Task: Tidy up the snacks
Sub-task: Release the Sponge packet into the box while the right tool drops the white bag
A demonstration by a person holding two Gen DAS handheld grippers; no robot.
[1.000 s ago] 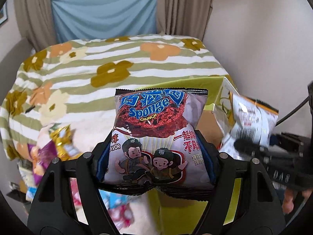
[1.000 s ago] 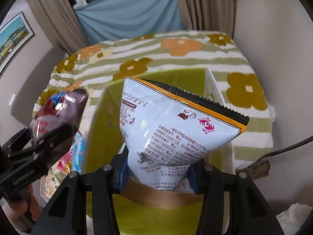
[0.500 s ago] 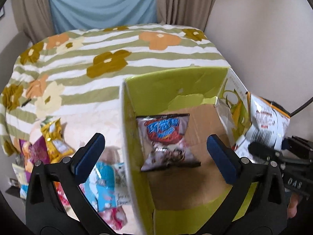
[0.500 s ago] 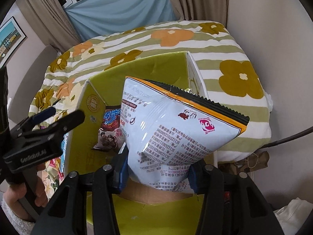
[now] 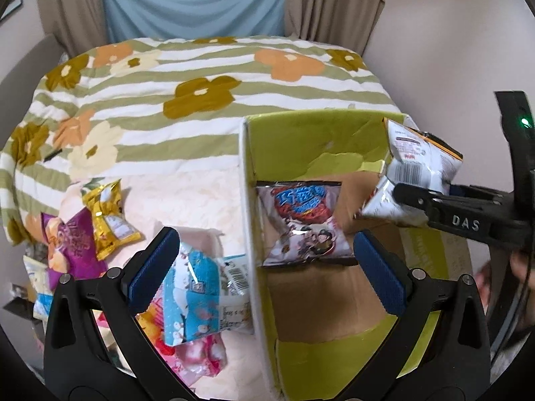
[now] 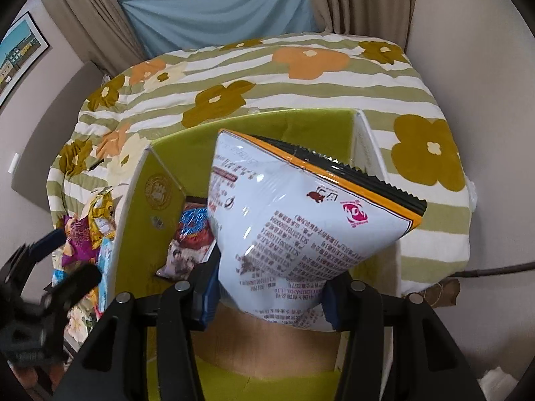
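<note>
A green cardboard box (image 5: 334, 133) stands open on the bed, also in the right wrist view (image 6: 140, 220). A red-and-blue Sponge Crunch bag (image 5: 306, 222) lies on its floor and shows in the right wrist view (image 6: 189, 240). My left gripper (image 5: 264, 267) is open and empty, straddling the box's left wall. My right gripper (image 6: 271, 295) is shut on a white snack bag with an orange and black top edge (image 6: 301, 234), held over the box; the bag shows at the right of the left wrist view (image 5: 414, 177).
Several loose snack packets lie on the bed left of the box: a light blue one (image 5: 197, 290), a gold one (image 5: 107, 217), a purple one (image 5: 72, 247) and a pink one (image 5: 200, 357). The flowered striped bedspread (image 5: 200, 77) stretches back to curtains. A wall runs along the right.
My left gripper opened and let the Sponge Crunch bag fall into the box, then drew left over the box's wall. My right gripper brought the white bag further over the box.
</note>
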